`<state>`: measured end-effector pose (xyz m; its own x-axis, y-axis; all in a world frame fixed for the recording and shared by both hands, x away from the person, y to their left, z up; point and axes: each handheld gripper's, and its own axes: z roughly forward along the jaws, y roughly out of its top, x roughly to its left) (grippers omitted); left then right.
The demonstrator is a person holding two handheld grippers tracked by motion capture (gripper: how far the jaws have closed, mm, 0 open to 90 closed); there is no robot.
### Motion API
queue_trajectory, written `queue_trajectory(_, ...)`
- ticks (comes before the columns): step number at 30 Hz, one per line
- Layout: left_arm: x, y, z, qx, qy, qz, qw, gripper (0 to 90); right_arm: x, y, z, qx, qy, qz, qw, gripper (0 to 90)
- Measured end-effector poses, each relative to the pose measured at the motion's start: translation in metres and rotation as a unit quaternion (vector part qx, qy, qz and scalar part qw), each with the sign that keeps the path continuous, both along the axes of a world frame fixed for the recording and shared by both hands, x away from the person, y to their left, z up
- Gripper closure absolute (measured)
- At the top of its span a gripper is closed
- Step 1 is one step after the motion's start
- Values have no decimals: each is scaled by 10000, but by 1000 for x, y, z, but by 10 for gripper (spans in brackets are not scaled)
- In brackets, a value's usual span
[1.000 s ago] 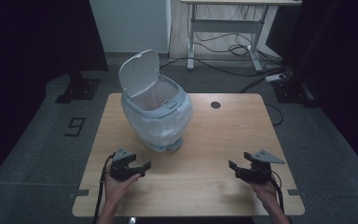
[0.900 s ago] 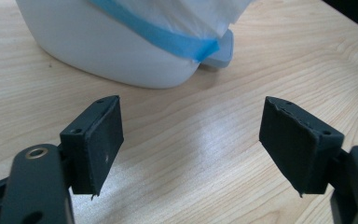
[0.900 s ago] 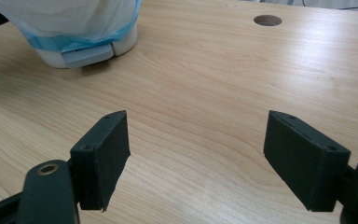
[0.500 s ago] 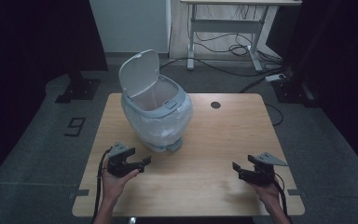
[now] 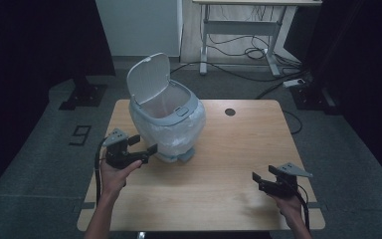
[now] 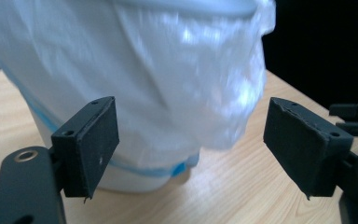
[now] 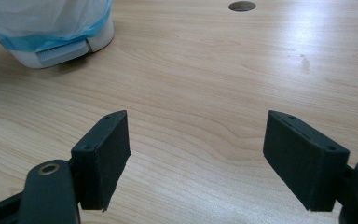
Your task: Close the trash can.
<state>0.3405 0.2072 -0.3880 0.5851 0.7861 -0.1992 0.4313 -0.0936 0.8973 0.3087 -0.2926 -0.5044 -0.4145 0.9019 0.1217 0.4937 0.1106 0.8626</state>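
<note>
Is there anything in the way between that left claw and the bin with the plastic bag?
Nothing visible. The left claw stands open right beside the bagged bin, with only bare table between them.

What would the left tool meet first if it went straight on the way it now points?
Probably the plastic bag over the bin: the left tool, open, points at its lower side.
</note>
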Motion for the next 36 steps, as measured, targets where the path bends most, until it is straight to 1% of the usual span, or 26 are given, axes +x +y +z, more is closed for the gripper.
queue_trajectory(3,5,0,11,-38,-78,33,10000,178,1,-1,-2,2,32,-8,10000,226)
queue_trajectory(5,9,1,16,-90,-89,36,9999,177,1,-2,-3,-1,54,-14,10000,226)
queue_trajectory(8,14,1,26,-31,-116,57,9999,173,1,-3,-3,14,64,-25,10000,229)
queue_trajectory(13,21,2,37,-116,-148,53,9998,170,1,-4,-3,42,80,-47,9999,231)
queue_trajectory(17,27,2,44,-97,-193,107,9997,169,2,-3,-5,32,102,-38,9999,232)
queue_trajectory(22,37,5,50,-7,-183,196,9996,168,2,-3,-6,25,99,-26,9999,234)
queue_trajectory(24,42,8,52,-19,-188,263,9995,168,2,-3,-6,16,108,-23,9999,235)
queue_trajectory(28,50,13,53,7,-180,384,9991,168,2,-1,-7,-30,123,-1,9999,235)
queue_trajectory(32,59,18,54,78,-190,468,9987,168,3,-1,-8,-53,141,26,9999,235)
queue_trajectory(36,69,25,57,64,-191,550,9983,168,4,0,-10,-64,188,44,9998,235)
